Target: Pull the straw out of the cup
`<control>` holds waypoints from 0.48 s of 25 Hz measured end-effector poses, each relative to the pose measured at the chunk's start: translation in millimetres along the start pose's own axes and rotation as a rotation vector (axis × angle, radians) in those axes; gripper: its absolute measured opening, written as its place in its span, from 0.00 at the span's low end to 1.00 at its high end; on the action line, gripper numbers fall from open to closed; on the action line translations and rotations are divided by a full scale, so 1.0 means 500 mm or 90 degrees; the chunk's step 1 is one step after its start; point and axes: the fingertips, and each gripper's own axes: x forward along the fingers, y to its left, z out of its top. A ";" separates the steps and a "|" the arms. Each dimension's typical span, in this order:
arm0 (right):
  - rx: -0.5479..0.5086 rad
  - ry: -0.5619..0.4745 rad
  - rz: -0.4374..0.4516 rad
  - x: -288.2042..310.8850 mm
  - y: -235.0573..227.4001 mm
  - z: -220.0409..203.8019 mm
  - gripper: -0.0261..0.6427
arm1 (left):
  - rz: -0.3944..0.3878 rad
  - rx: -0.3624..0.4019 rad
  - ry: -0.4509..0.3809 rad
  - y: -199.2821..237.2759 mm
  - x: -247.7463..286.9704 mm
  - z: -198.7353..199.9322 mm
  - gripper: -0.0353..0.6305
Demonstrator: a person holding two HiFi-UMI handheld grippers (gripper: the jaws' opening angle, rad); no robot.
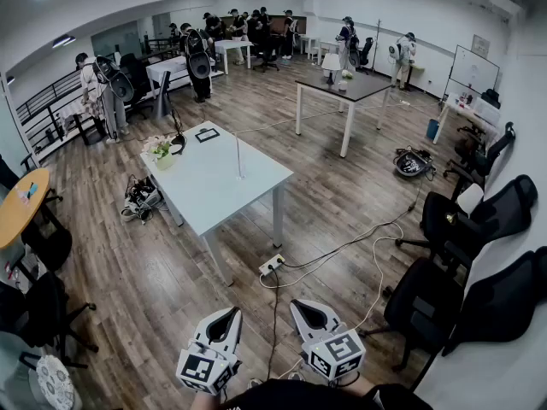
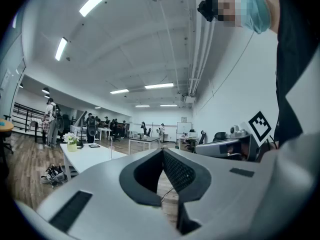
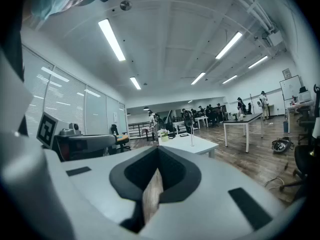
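Wood flooring spreads wide around a white desk [image 1: 218,196] that stands well ahead of the person. Toward its far right side a thin straw [image 1: 238,152] rises upright from a cup [image 1: 240,175] too small to read clearly. The straw is probably light and easily crushed, so a gentle pinch near its top suits it, with the cup steadied low. A flower pot [image 1: 160,153] sits at the desk's left edge, well apart. Cables [image 1: 342,250] cross the near floor. The left hand-held gripper [image 1: 233,314] and the right hand-held gripper [image 1: 298,306] are both closed and empty.

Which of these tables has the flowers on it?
The pale table nearest the camera, mid-room: the flowers stand at its far left corner. The dark-topped table lies farther back.
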 end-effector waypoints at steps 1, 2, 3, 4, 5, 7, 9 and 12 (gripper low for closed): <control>-0.001 0.001 -0.001 0.002 0.002 0.000 0.06 | 0.000 -0.002 0.000 0.002 -0.001 0.000 0.07; -0.001 0.001 -0.002 0.003 0.003 0.000 0.06 | 0.001 -0.004 0.000 0.005 -0.002 0.000 0.07; -0.001 0.001 -0.003 0.004 0.003 0.000 0.06 | 0.001 -0.005 0.000 0.006 -0.003 0.000 0.07; 0.002 -0.002 -0.003 0.005 0.003 0.001 0.06 | 0.000 -0.004 0.000 0.007 -0.003 -0.001 0.07; 0.007 -0.007 -0.002 0.005 0.003 0.002 0.06 | 0.000 -0.004 0.001 0.008 -0.003 -0.001 0.07; 0.024 -0.018 0.001 0.006 0.004 0.004 0.06 | 0.001 -0.004 0.001 0.011 -0.005 -0.004 0.07; 0.028 -0.022 0.001 0.010 0.008 0.004 0.06 | 0.000 -0.006 0.001 0.016 -0.009 -0.005 0.07; 0.022 -0.018 0.001 0.019 0.021 0.003 0.06 | 0.000 -0.006 0.002 0.027 -0.016 -0.006 0.07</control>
